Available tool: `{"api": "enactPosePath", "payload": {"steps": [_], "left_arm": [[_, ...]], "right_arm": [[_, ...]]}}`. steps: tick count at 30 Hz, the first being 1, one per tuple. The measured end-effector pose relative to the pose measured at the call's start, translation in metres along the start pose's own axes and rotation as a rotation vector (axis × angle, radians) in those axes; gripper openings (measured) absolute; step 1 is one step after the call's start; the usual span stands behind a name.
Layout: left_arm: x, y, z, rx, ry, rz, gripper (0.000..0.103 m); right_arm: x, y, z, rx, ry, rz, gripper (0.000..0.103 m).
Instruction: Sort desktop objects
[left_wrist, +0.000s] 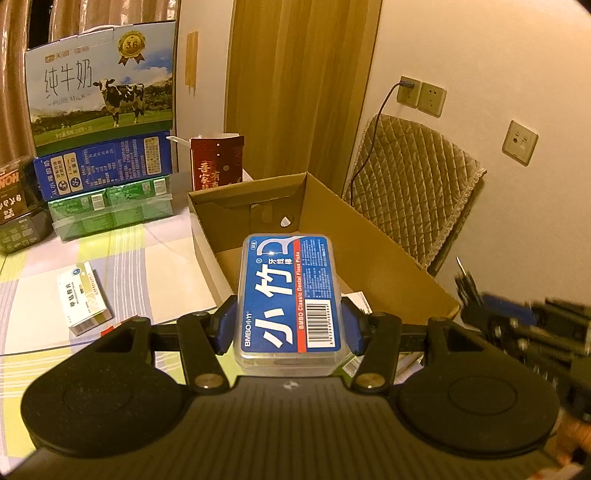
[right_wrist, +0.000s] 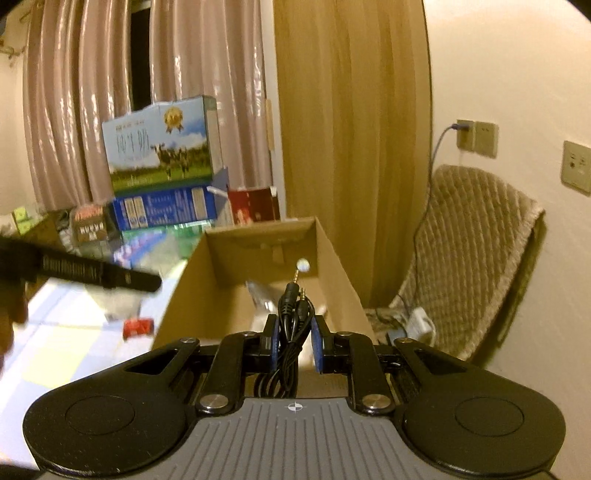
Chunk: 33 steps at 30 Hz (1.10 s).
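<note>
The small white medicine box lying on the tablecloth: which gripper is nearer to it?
Left. The left gripper is beside the medicine box; the right gripper is over the cardboard box.

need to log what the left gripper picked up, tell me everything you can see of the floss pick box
The floss pick box is a flat, clear plastic case with rounded corners and a blue label carrying white Chinese characters, a red strip reading "BMBO Classic Dental Floss Picks" and a barcode. It looks closed. The left gripper clamps its long sides between blue pads, label up, lengthwise along the fingers, in front of the open cardboard box.
</note>
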<state>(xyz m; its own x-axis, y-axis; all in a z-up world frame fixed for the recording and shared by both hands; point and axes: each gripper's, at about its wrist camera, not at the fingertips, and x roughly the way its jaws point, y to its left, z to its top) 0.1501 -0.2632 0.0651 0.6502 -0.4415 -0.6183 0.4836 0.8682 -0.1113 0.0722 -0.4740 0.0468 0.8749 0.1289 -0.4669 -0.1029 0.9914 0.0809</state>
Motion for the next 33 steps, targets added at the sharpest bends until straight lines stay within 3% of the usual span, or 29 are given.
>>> {"api": "enactPosePath", "payload": {"steps": [7,15,18,23,24,26,27,28,33], "left_arm": [[0.025,-0.002,0.007,-0.010,0.020,-0.012,0.051],[0.057,0.000,0.007,-0.037,0.041,-0.036,0.052],[0.065,0.003,0.007,-0.046,0.043,-0.029,0.066],[0.063,0.012,0.004,-0.056,0.030,-0.008,0.066],[0.061,0.015,0.003,-0.063,0.028,-0.005,0.066],[0.056,0.021,0.001,-0.074,0.022,0.004,0.066],[0.053,0.024,0.001,-0.077,0.018,0.011,0.066],[0.049,0.027,0.000,-0.079,0.014,0.018,0.066],[0.028,0.042,-0.003,-0.096,-0.007,0.046,0.068]], "right_arm": [[0.041,-0.008,0.033,0.009,0.004,0.039,0.015],[0.078,-0.016,0.042,0.016,0.032,0.049,0.015],[0.089,-0.019,0.043,0.024,0.048,0.052,0.015],[0.101,-0.019,0.042,0.037,0.072,0.072,0.015],[0.104,-0.020,0.042,0.047,0.074,0.084,0.018],[0.106,-0.023,0.041,0.080,0.072,0.097,0.036],[0.104,-0.025,0.042,0.090,0.064,0.096,0.051],[0.102,-0.026,0.041,0.099,0.053,0.091,0.057],[0.084,-0.029,0.042,0.117,0.035,0.083,0.060]]}}
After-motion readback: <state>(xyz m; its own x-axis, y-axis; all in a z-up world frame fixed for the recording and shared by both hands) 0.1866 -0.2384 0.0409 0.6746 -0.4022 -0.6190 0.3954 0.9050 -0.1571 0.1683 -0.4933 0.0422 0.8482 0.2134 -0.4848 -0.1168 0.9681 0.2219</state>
